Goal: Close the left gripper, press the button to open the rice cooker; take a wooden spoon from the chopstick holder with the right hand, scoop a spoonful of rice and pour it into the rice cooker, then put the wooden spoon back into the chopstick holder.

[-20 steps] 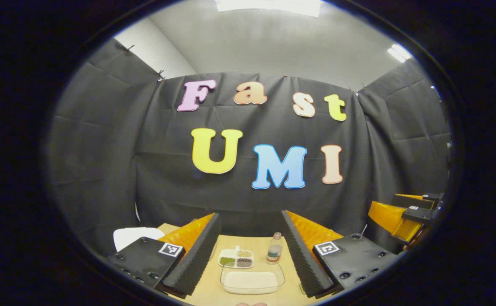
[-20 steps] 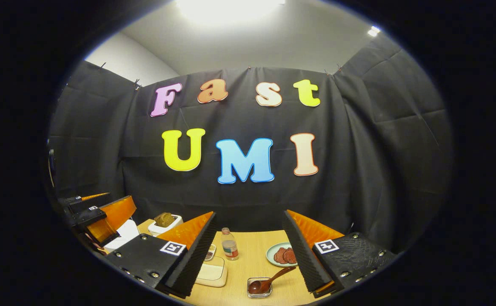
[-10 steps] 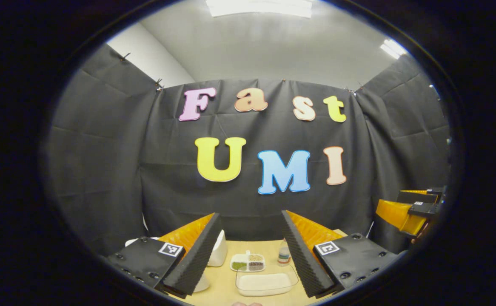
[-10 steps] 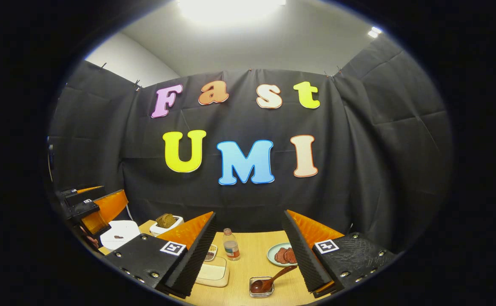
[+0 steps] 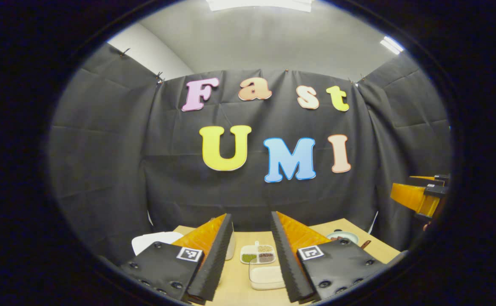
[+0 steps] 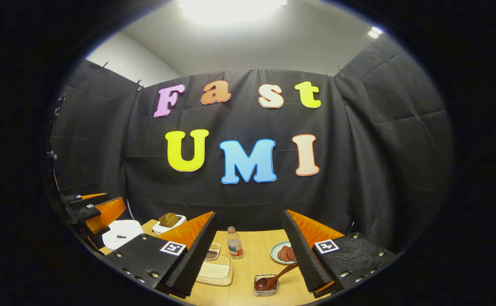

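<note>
Left gripper (image 5: 251, 255) narrowed since earlier, gap remains; right gripper (image 6: 248, 255) spread, spoon (image 6: 273, 278) ahead; I read no labels.

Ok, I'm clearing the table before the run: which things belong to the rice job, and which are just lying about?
Job: rice cooker, wooden spoon, chopstick holder, rice tray.
Lying about: bottle, plate, divided dish.

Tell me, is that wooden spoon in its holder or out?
In. The wooden spoon leans with its bowl inside the small clear holder.
</note>
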Demonstrator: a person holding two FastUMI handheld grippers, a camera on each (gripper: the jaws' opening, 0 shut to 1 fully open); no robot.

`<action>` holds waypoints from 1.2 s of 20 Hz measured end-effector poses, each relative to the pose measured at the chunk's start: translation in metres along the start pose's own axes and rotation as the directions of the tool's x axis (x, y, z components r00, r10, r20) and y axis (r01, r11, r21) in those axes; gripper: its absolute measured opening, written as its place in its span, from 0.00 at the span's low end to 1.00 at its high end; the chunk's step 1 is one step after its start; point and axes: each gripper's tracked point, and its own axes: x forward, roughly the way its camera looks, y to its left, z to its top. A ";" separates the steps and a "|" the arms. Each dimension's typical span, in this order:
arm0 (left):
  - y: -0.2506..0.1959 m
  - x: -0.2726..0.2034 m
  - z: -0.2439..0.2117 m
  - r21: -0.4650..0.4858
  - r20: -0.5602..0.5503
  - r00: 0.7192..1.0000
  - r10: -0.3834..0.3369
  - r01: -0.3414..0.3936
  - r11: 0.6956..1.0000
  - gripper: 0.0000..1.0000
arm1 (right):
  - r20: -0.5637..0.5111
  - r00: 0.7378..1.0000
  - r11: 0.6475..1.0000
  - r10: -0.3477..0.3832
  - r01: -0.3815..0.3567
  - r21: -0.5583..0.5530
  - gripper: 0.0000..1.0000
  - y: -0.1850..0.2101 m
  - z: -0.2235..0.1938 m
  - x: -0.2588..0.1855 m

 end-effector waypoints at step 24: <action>0.223 0.091 -0.233 -0.117 -0.570 0.818 0.084 -0.181 0.977 0.09 | -0.144 0.987 0.996 -0.074 0.066 -0.057 0.94 0.026 -0.053 0.009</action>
